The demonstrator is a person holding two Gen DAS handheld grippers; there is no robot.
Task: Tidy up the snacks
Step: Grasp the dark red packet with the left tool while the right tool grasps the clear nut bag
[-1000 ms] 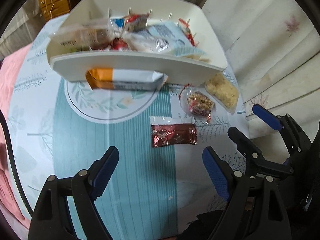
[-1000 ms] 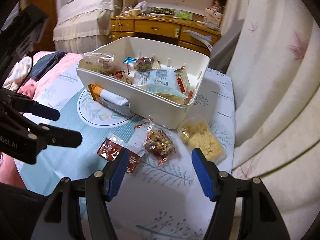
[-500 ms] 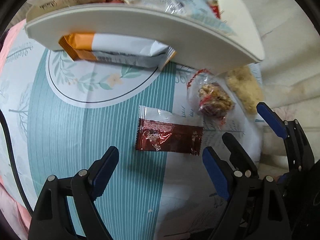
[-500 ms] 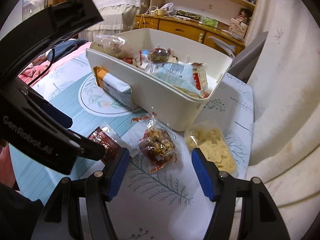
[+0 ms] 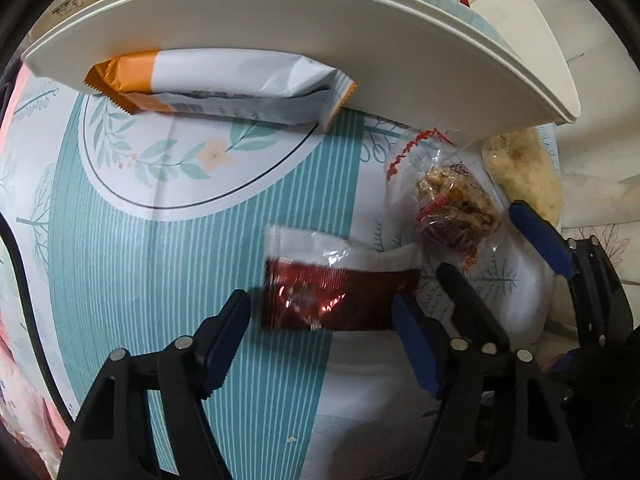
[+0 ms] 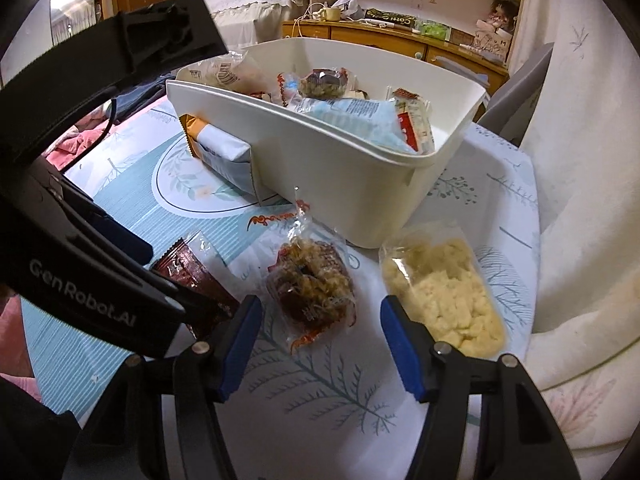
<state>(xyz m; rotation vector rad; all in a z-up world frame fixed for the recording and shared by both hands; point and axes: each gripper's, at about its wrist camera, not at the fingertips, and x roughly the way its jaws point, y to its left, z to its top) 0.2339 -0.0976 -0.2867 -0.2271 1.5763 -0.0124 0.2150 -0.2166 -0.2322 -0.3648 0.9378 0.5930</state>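
Closer now, left tongs straddle the dark-red wrapper on the tabletop | both tongs apart; right tongs bracket the nut-cluster packet | advice: pinch flat wrapper low, mid-length.

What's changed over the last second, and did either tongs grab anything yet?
Both tongs came down and forward. The left tongs now straddle the dark red packet; the right tongs straddle the nut cluster bag. Both are open, nothing gripped. The snacks and white bin haven't moved.
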